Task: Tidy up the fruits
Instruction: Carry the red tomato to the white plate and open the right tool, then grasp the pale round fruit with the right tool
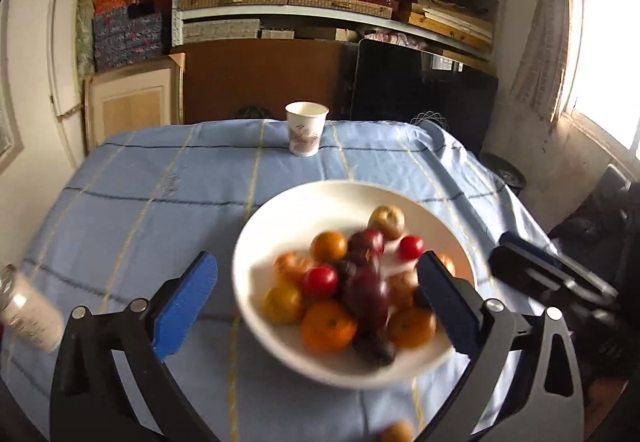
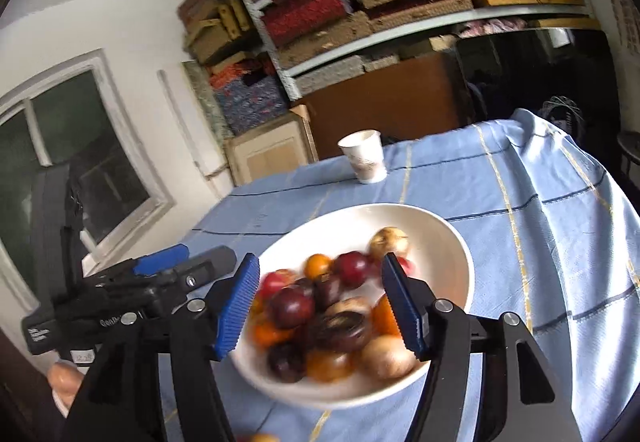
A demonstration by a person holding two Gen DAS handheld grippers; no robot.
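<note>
A white bowl (image 1: 280, 218) holds several fruits: oranges (image 1: 328, 326), red tomatoes (image 1: 320, 281), dark plums (image 1: 366, 292) and a brownish fruit (image 1: 386, 221). It stands on the blue tablecloth and also shows in the right wrist view (image 2: 436, 238). My left gripper (image 1: 320, 306) is open and empty, hovering over the bowl's near side. My right gripper (image 2: 320, 306) is open and empty, above the bowl's fruits (image 2: 340, 326). One loose fruit (image 1: 397, 432) lies on the cloth below the bowl. The fruits are motion-blurred.
A paper cup (image 1: 306, 128) stands at the table's far edge. A bottle (image 1: 28, 310) is at the left. The right gripper's body (image 1: 548, 274) is to the bowl's right. Shelves with boxes stand behind the table. The blue cloth (image 1: 140, 202) covers the table.
</note>
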